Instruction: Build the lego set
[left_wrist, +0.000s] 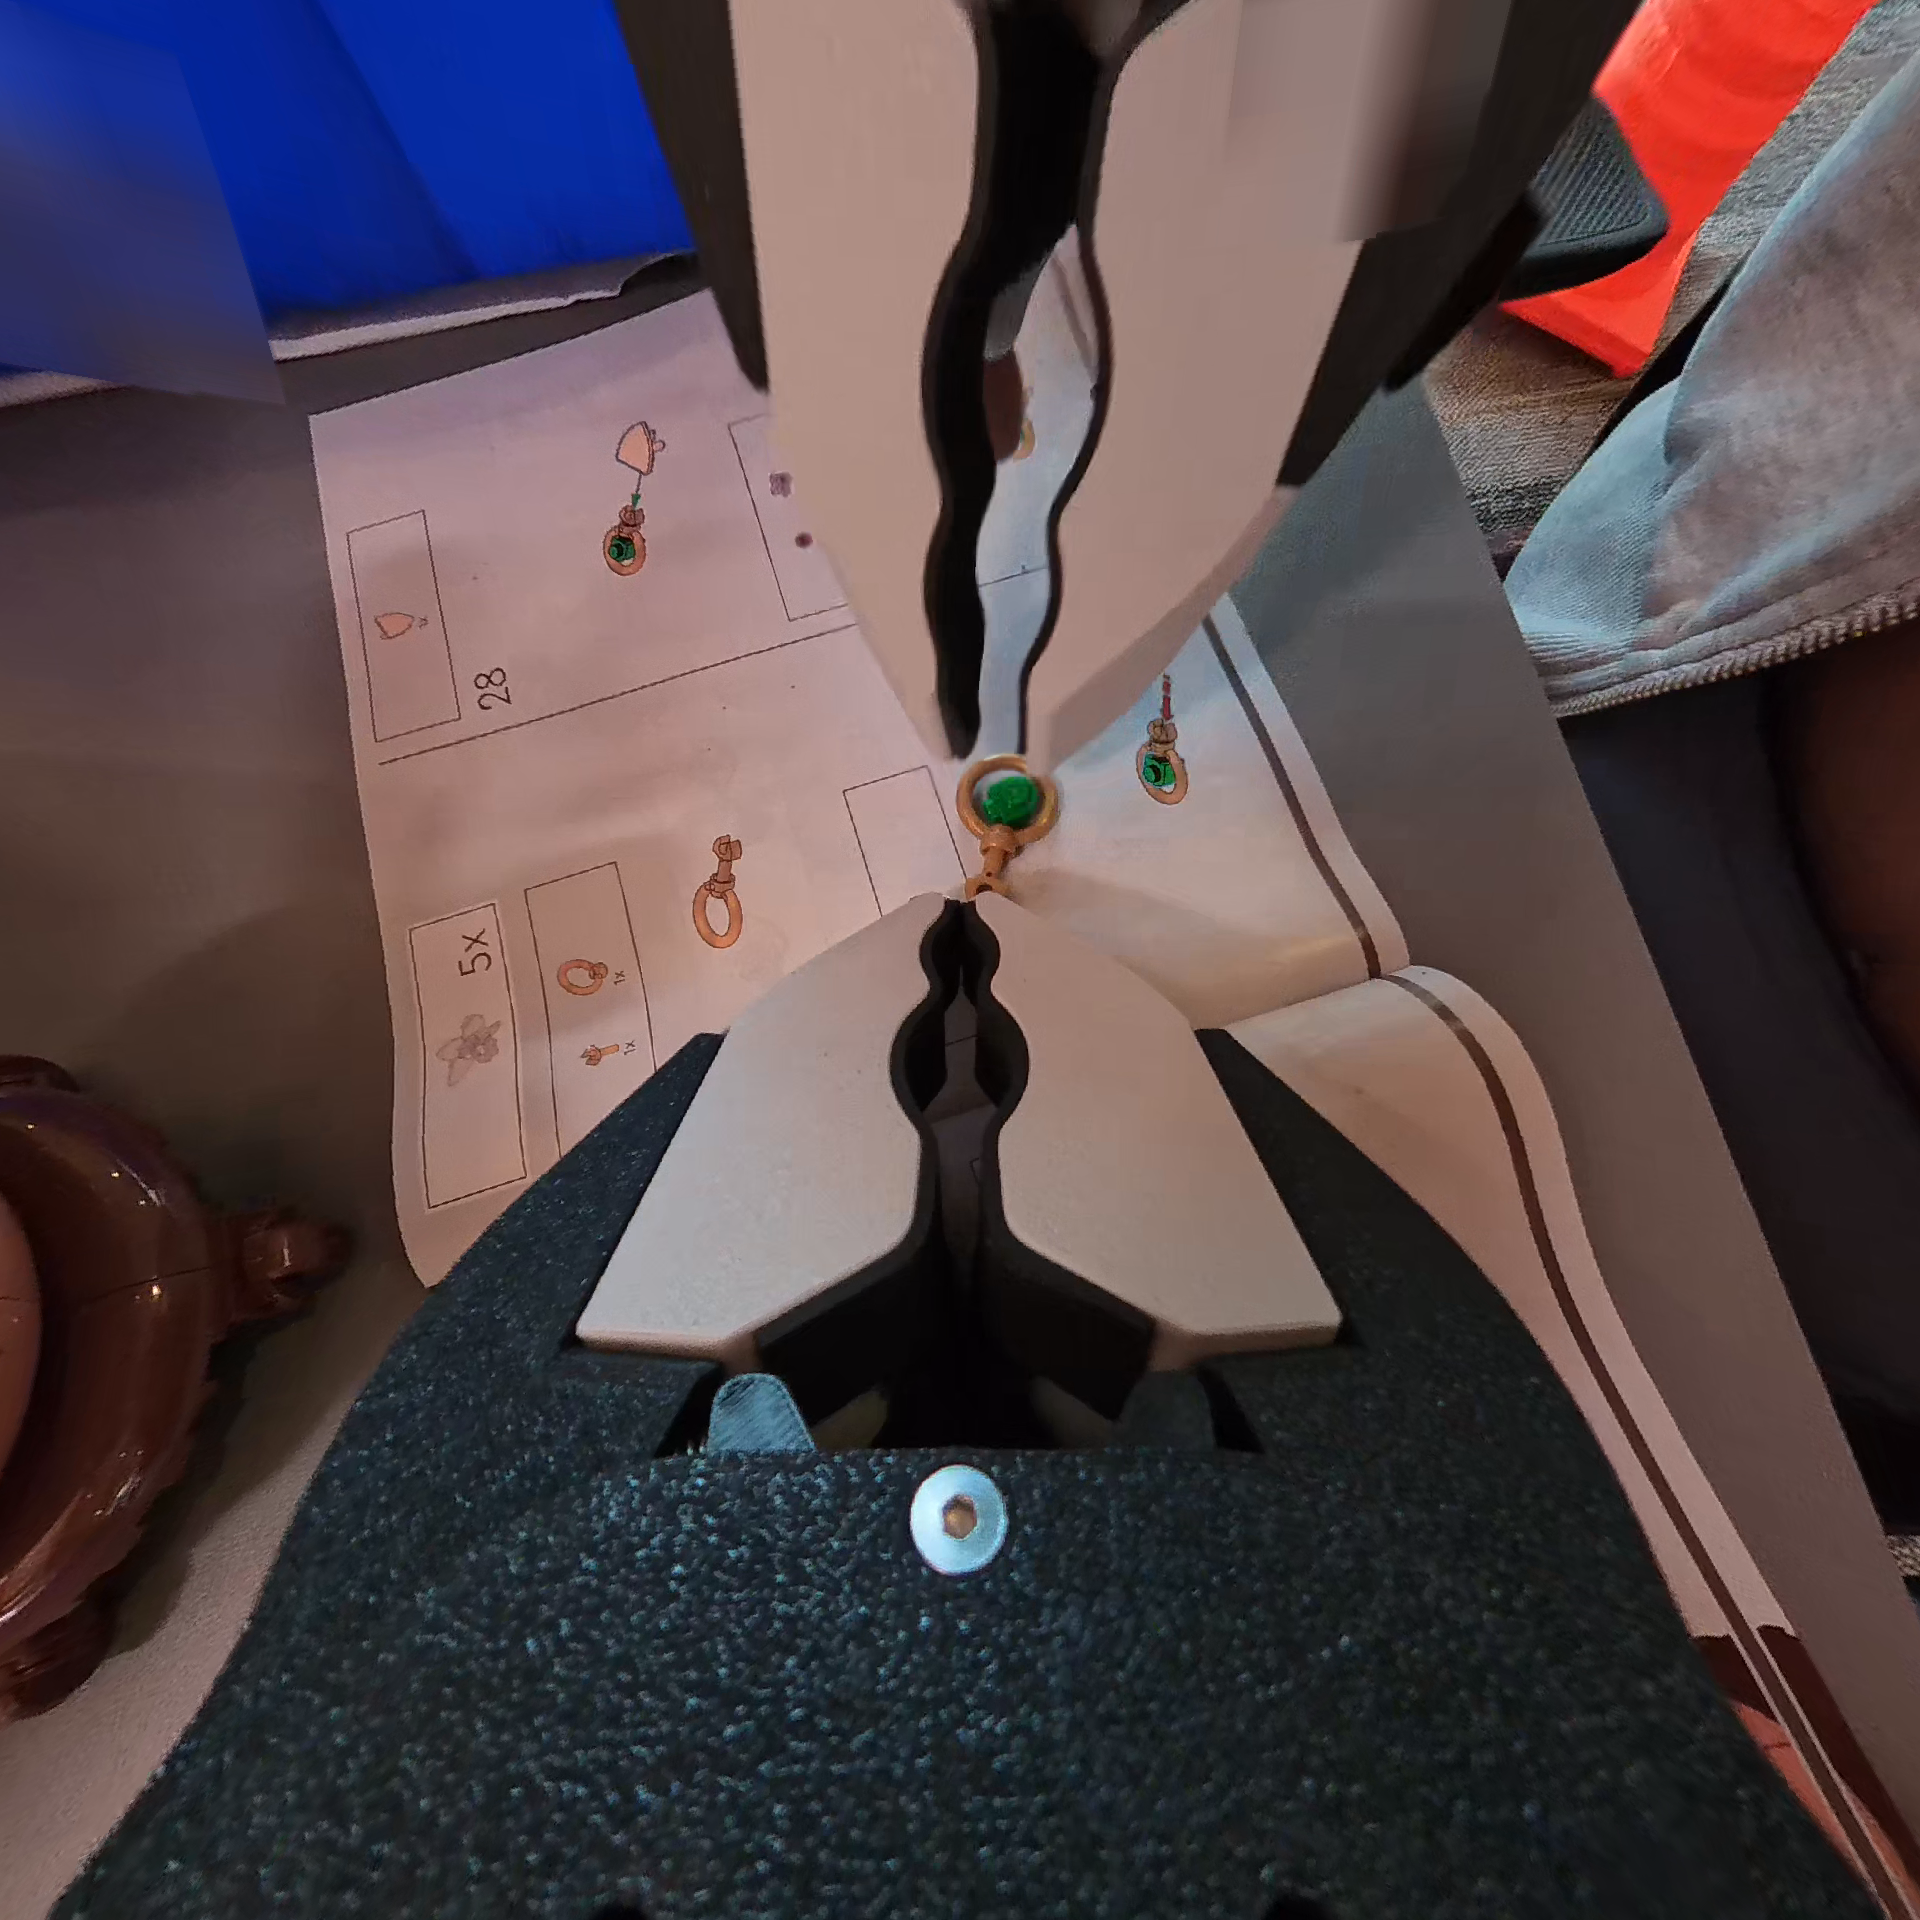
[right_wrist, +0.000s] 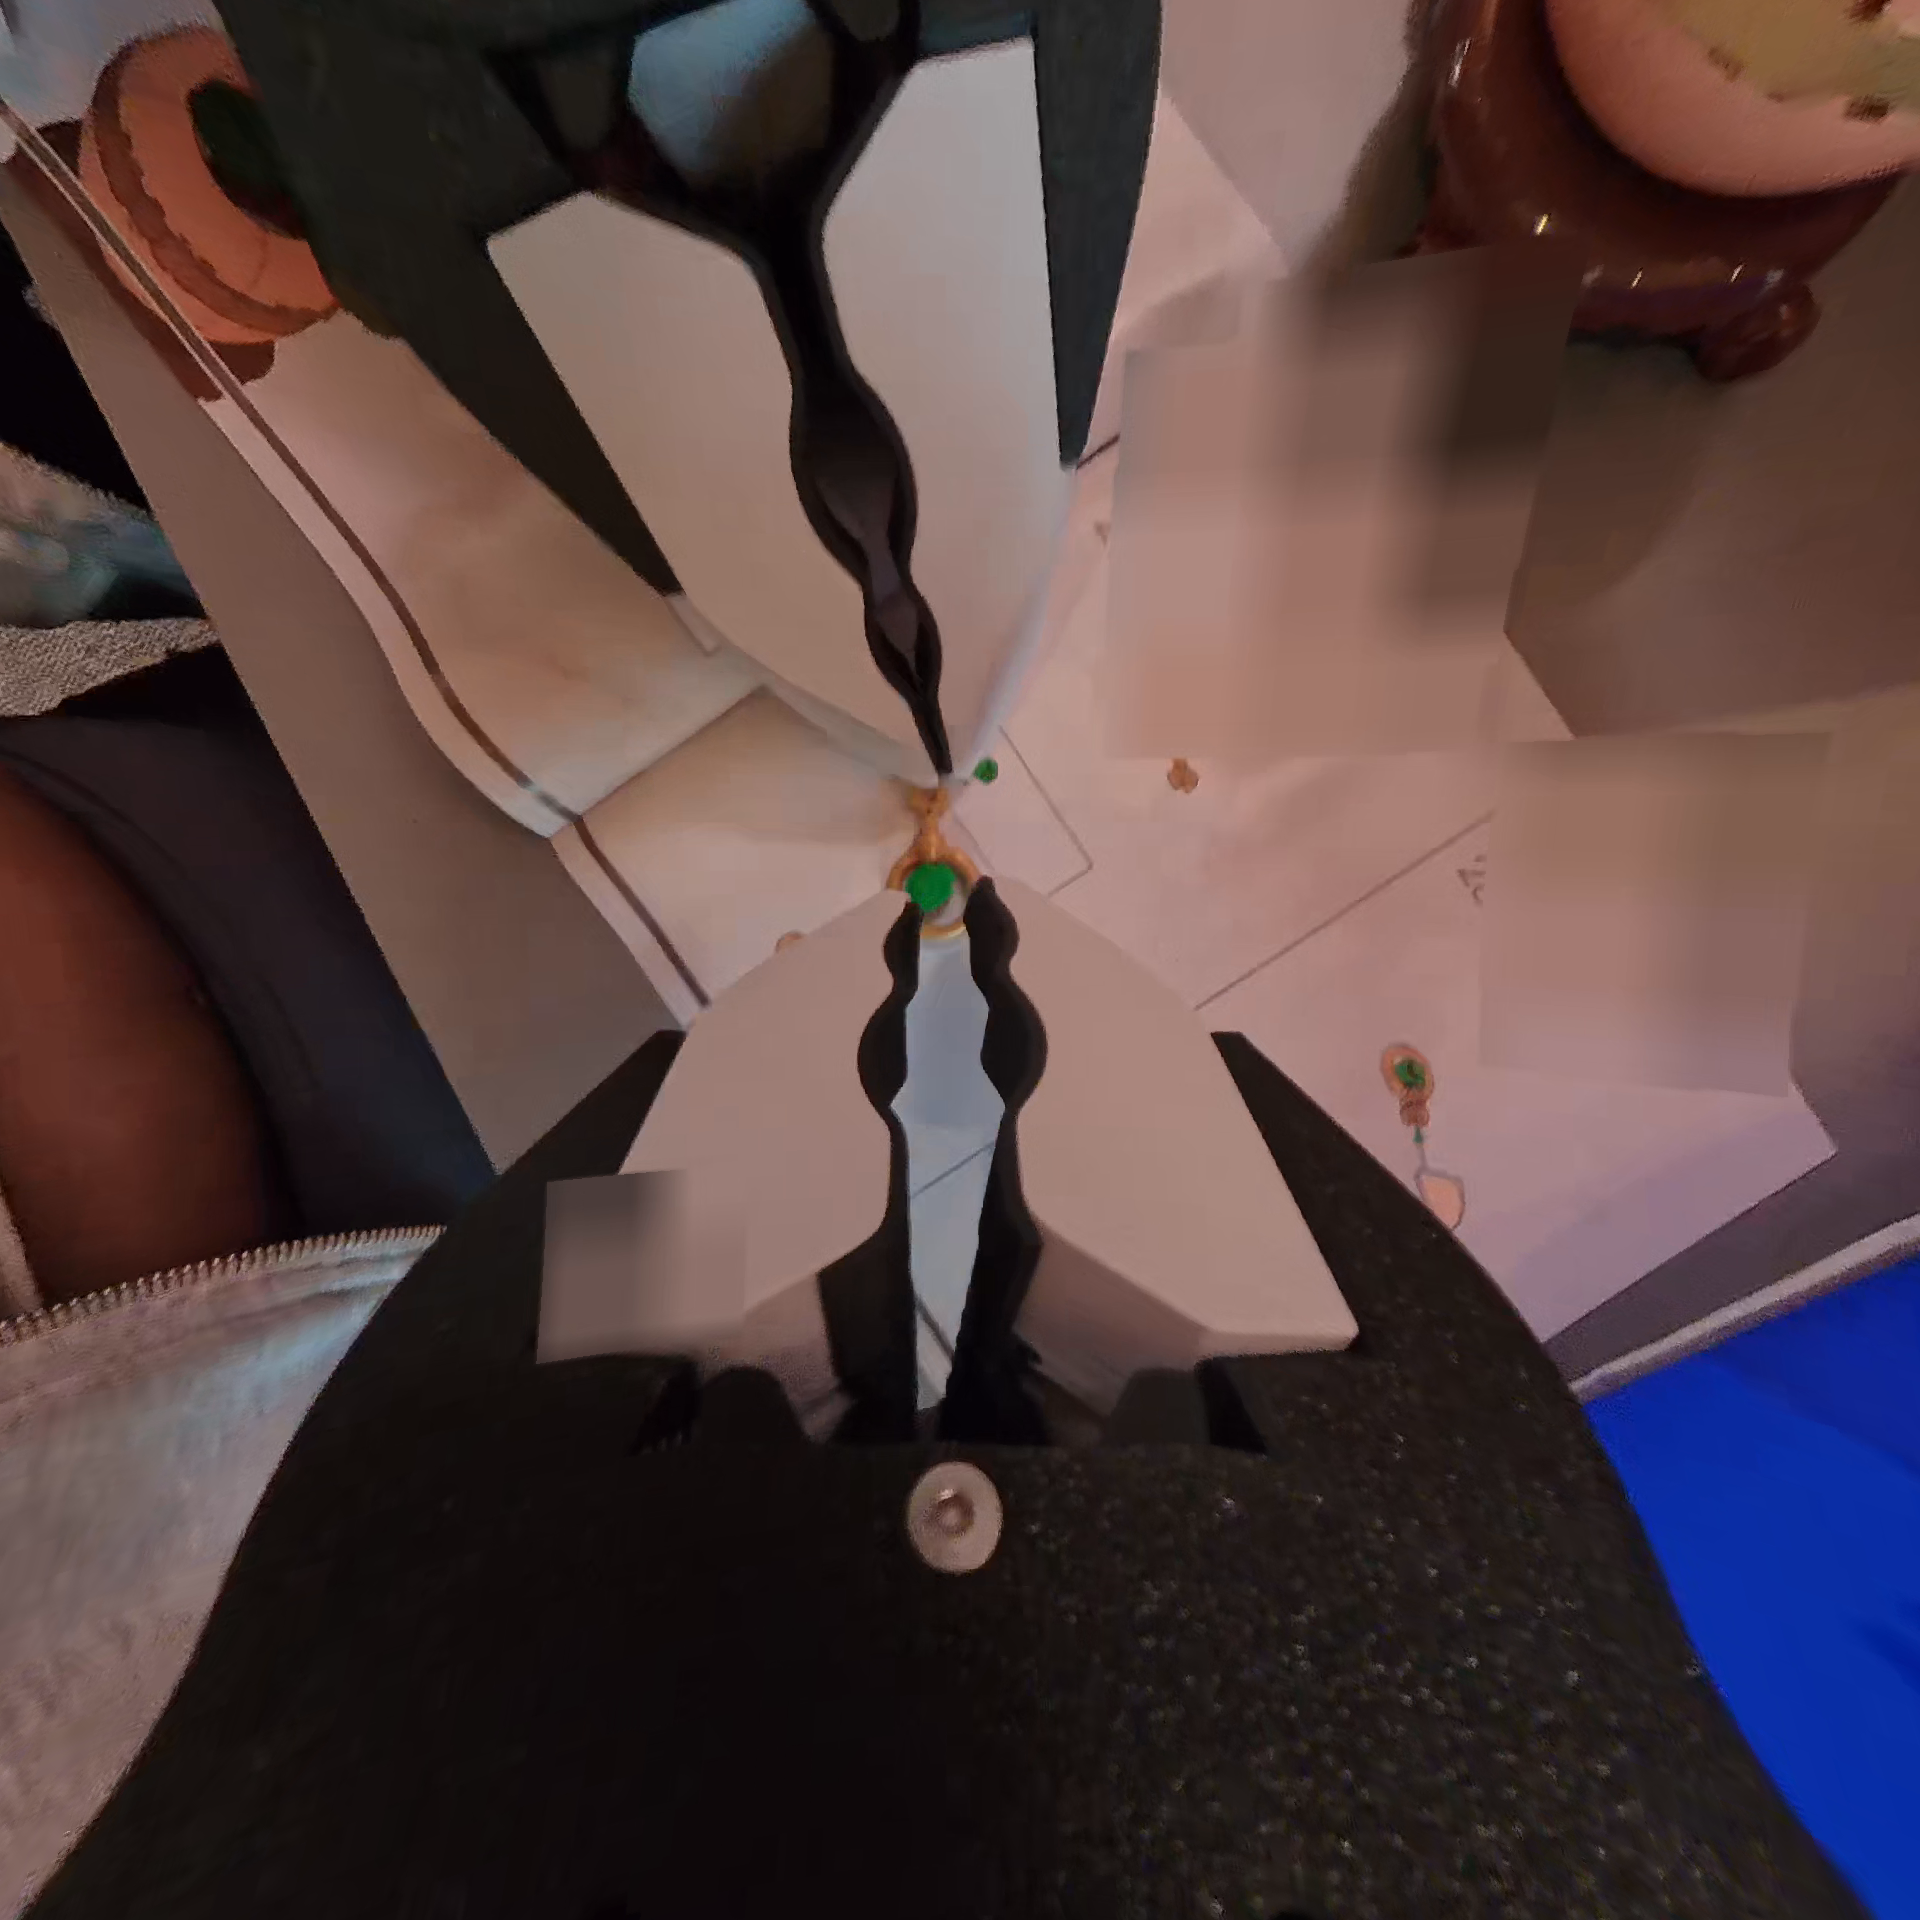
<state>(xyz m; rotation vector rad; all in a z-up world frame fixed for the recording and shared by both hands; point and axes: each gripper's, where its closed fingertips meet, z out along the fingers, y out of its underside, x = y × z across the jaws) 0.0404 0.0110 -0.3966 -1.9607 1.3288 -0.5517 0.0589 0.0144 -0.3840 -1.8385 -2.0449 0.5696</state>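
Observation:
A small gold ring (left_wrist: 965, 808) with a green stud (left_wrist: 1008, 800) in its hole hangs above the open instruction booklet (left_wrist: 623, 748). My left gripper (left_wrist: 966, 902) is shut on the gold pin (left_wrist: 995, 858) under the ring. My right gripper (left_wrist: 992, 746) comes in from the far side, its jaws a little apart, its tips against the ring's opposite rim. In the right wrist view my right gripper (right_wrist: 943, 906) straddles the ring's edge beside the green stud (right_wrist: 928, 885). The left gripper (right_wrist: 940, 774) pinches the pin (right_wrist: 928, 821) from above.
A brown built model (left_wrist: 94, 1351) stands at the booklet's left and shows in the right wrist view (right_wrist: 1662, 239). A blue sheet (left_wrist: 416, 156) lies beyond the grey table. A person's grey zipped sleeve (right_wrist: 156, 1403) is at the table edge. An orange object (left_wrist: 1714, 156) is far right.

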